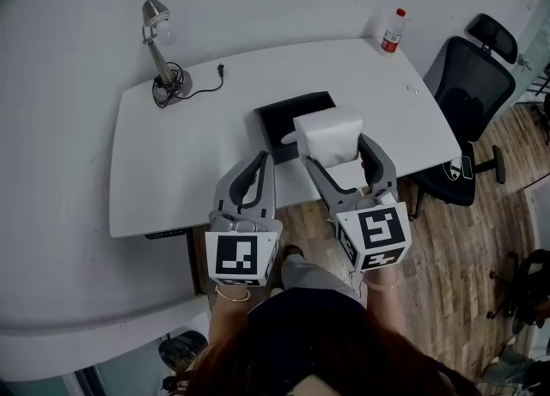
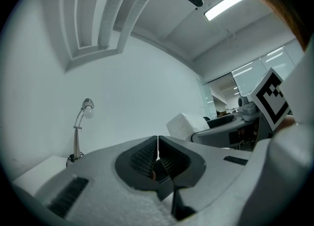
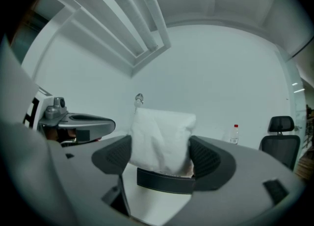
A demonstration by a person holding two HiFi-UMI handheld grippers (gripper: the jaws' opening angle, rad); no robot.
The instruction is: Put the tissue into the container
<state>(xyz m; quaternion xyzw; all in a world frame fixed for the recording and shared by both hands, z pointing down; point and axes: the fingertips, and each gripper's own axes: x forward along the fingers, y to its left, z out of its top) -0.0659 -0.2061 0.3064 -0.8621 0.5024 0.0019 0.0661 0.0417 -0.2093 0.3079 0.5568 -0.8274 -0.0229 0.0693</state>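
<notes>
- The right gripper [image 1: 337, 152] clamps the white tissue pack [image 1: 328, 132] between its two jaws, which stand fairly wide against the pack's sides; it is plain white, with no print showing.
- The pack hangs over the near right part of the black container [image 1: 277, 121] on the white table [image 1: 172, 154].
- The left gripper [image 1: 263, 159] has its jaws pressed together with nothing between them, beside the container's near left corner.
- The bottle [image 1: 393, 32] at the far edge has a red cap and a red label, its print too small to read.

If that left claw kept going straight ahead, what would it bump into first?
Likely nothing soon. From above, the left gripper aims at the black container's left corner, but its own view shows only the wall beyond its tips, so it probably passes over.
</notes>
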